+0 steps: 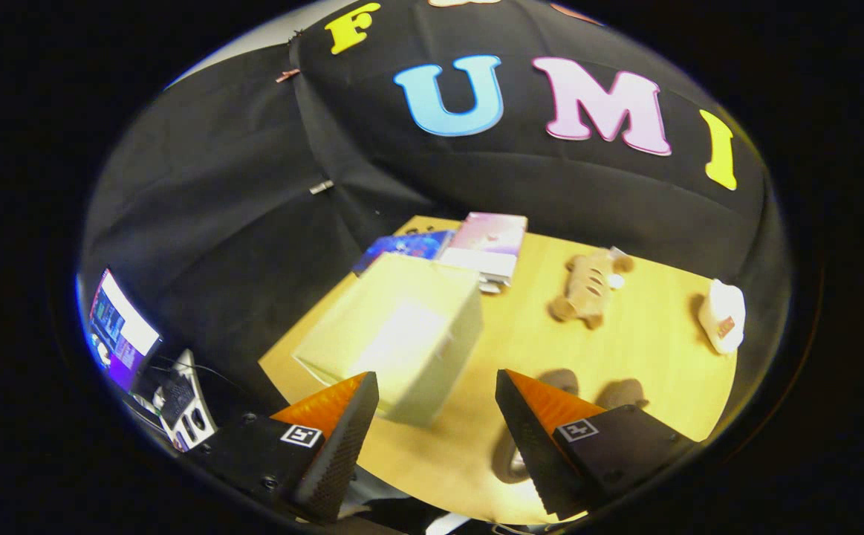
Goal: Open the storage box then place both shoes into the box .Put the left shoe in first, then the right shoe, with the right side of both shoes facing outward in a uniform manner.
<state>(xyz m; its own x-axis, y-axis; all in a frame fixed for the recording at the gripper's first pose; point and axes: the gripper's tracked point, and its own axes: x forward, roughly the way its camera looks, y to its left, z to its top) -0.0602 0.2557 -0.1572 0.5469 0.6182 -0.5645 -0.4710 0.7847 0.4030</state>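
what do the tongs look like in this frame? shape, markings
The tongs end in two wedge-shaped fingers that taper to points, with finely ribbed inner faces. Each finger sits on a dark, blocky mount with visible screws, and each mount carries a small square black-and-white marker tag. The fingers stand apart, with nothing between them.

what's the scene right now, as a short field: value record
gripper: gripper open, fingers empty, above the table
storage box: storage box pale, lid shut, just ahead of the fingers
table: wooden table
books: books stacked beyond the box
plush toy: plush toy lying beside the books
white item: white item near the table's far edge, blurred
task state: box not yet opened
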